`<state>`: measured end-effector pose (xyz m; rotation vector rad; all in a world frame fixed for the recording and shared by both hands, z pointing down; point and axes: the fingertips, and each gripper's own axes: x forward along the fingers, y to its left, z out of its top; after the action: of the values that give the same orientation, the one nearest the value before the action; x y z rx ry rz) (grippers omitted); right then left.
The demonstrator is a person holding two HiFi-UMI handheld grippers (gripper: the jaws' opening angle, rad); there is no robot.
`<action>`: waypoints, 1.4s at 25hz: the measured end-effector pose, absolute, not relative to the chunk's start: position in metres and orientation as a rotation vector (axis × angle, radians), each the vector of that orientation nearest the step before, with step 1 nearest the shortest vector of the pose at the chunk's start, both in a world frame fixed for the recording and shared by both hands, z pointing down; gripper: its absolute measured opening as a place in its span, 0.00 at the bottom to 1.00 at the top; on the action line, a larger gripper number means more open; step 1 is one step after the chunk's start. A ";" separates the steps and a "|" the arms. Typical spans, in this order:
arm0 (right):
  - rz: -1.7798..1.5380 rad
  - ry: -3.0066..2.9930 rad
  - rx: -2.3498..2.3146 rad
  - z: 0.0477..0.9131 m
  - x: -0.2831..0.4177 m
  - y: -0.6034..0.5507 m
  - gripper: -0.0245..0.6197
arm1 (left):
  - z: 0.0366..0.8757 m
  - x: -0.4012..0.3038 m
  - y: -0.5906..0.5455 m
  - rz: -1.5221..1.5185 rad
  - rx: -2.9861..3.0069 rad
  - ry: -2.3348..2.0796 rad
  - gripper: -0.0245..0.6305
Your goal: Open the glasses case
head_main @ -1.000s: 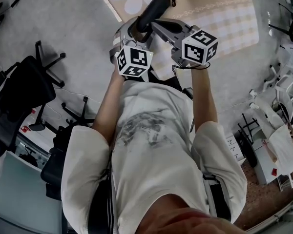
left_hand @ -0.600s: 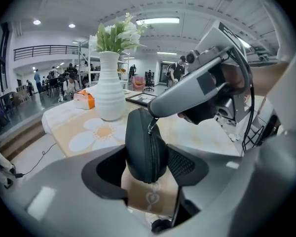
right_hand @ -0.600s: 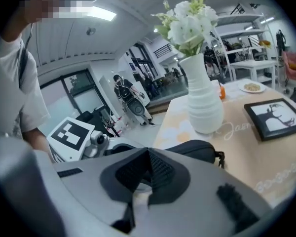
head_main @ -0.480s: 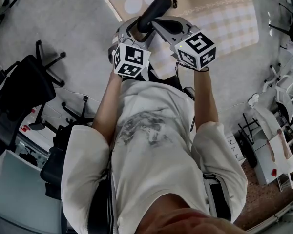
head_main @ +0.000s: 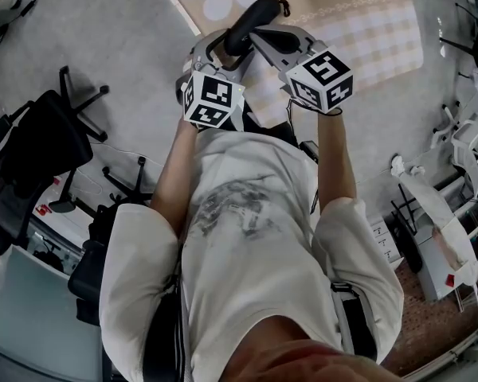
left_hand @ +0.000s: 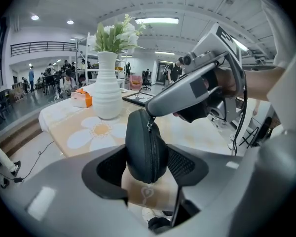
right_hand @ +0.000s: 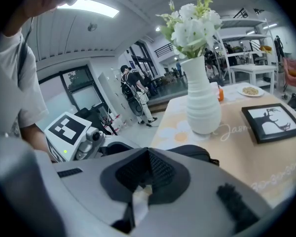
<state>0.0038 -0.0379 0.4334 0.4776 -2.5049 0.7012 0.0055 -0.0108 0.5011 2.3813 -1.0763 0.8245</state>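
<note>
At the upper centre of the frame, the black glasses case [head_main: 251,18] stands on end over the bench [left_hand: 64,125] edge, clamped in the left tool [left_hand: 149,168] — a steadying hold, it seems, so the right tool [right_hand: 148,174], jaws pinched together on the zip pull [left_hand: 149,126], can draw it round. The case looks not yet unzipped.

Glasses case [left_hand: 146,144] between left tongs [left_hand: 146,168], right tongs [left_hand: 155,107] atop; vase [left_hand: 107,90] on table [left_hand: 64,125] behind.
</note>
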 end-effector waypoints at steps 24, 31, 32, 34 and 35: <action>0.524 -2.519 0.262 0.439 -0.015 -0.003 0.21 | 0.506 -0.011 0.013 0.784 2.347 -1.052 0.44; 0.460 -2.517 0.175 0.440 0.017 -0.032 0.23 | 0.503 0.024 -0.016 0.806 2.338 -1.027 0.44; 0.447 -2.517 0.167 0.440 0.025 -0.039 0.23 | 0.503 0.033 -0.024 0.816 2.338 -1.021 0.44; 0.410 -2.509 0.165 0.441 0.037 -0.050 0.23 | 0.503 0.045 -0.033 0.838 2.338 -1.014 0.44; 0.387 -2.500 0.170 0.442 0.039 -0.052 0.18 | 0.503 0.047 -0.035 0.847 2.339 -1.013 0.44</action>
<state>0.0394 -0.0523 0.4417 0.1702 -2.5002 0.3872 0.0470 -0.0347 0.5029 2.3393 -1.0128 0.8466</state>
